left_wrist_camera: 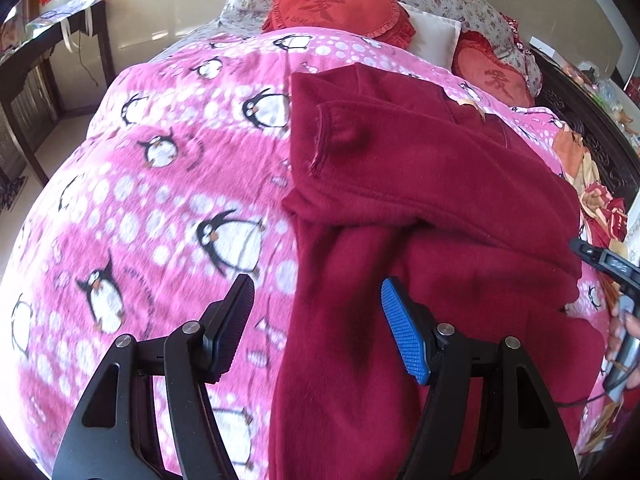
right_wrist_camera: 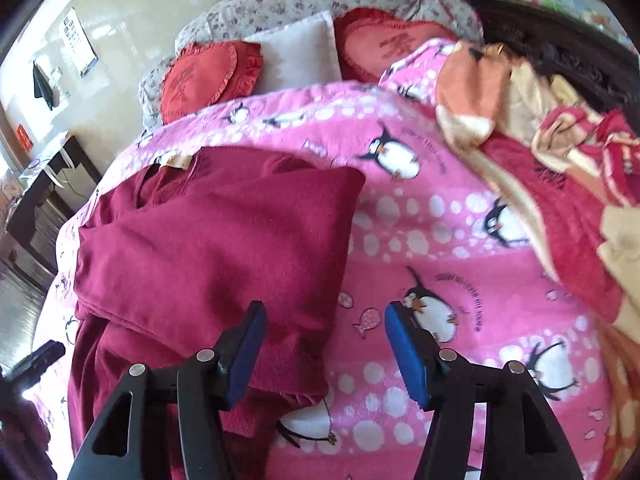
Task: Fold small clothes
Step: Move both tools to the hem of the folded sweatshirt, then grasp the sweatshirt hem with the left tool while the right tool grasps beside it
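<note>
A dark red sweater (left_wrist_camera: 420, 184) lies partly folded on the pink penguin blanket (left_wrist_camera: 140, 200). One sleeve is folded across its body, the cuff (left_wrist_camera: 324, 136) up near the left edge. My left gripper (left_wrist_camera: 318, 320) is open and empty, hovering over the sweater's lower left edge. In the right wrist view the sweater (right_wrist_camera: 208, 240) lies at the left, its neck label (right_wrist_camera: 174, 160) at the top. My right gripper (right_wrist_camera: 326, 344) is open and empty above the sweater's lower right corner. The right gripper also shows in the left wrist view (left_wrist_camera: 600, 260) at the far right.
Red heart cushions (left_wrist_camera: 340, 4) and a white pillow (left_wrist_camera: 432, 32) lie at the head of the bed. A crumpled orange and red blanket (right_wrist_camera: 540, 140) is heaped at the right. A dark desk (left_wrist_camera: 44, 64) stands left of the bed.
</note>
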A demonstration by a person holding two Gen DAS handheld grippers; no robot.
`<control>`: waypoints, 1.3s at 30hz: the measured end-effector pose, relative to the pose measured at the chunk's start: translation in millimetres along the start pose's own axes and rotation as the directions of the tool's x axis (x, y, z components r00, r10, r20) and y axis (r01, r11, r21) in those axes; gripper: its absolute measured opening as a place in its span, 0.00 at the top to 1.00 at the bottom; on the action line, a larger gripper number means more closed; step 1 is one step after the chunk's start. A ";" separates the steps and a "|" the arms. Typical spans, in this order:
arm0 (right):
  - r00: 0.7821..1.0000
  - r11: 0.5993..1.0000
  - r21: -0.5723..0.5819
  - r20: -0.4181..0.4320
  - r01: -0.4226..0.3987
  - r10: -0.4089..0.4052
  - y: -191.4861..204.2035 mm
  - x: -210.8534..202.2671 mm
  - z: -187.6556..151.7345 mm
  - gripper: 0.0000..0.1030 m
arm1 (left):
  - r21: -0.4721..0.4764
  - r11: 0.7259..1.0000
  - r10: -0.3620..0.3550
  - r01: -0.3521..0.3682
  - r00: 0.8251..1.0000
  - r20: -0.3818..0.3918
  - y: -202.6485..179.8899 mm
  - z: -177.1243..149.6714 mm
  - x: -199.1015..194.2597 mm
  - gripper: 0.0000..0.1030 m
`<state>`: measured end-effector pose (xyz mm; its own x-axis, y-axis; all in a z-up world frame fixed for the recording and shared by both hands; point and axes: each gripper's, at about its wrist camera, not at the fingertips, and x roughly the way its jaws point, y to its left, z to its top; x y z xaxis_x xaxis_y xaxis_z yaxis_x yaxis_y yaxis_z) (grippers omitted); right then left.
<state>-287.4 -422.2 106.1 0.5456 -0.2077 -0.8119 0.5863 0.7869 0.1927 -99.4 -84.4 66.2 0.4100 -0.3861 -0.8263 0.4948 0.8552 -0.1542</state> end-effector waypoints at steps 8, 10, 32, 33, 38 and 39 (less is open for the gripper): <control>0.999 0.999 -0.002 0.015 0.052 -0.052 2.9 -11.7 -3.5 0.42 | 0.011 1.000 0.005 -0.005 1.000 -0.009 7.0 -24.6 -22.9 0.35; 0.999 0.999 -0.034 0.032 0.033 -0.032 6.3 -34.9 -11.4 0.42 | 0.015 1.000 -0.004 0.005 1.000 -0.017 7.4 -31.3 -26.1 0.35; 0.978 0.984 -0.047 -0.127 -0.174 0.167 -19.1 -139.4 -173.9 0.35 | -0.089 0.981 -0.187 0.171 0.959 -0.214 28.2 -143.4 -64.5 0.35; 0.975 0.983 -0.039 -0.139 -0.178 0.171 -20.2 -135.1 -180.7 0.35 | -0.096 0.980 -0.192 0.174 0.956 -0.224 27.3 -146.1 -62.3 0.35; 0.965 0.975 0.003 -0.145 -0.221 0.219 -22.5 -123.4 -198.3 0.35 | -0.125 0.978 -0.192 0.169 0.960 -0.205 24.8 -153.5 -60.5 0.35; 0.963 0.973 0.004 -0.142 -0.232 0.230 -22.2 -120.8 -200.6 0.35 | -0.127 0.977 -0.195 0.171 0.959 -0.205 24.3 -153.5 -60.2 0.35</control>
<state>-486.4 -298.0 89.3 0.5751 0.0632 -0.8156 0.4464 0.8113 0.3776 -229.7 12.7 29.1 0.1393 -0.4659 -0.8738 0.4564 0.8133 -0.3609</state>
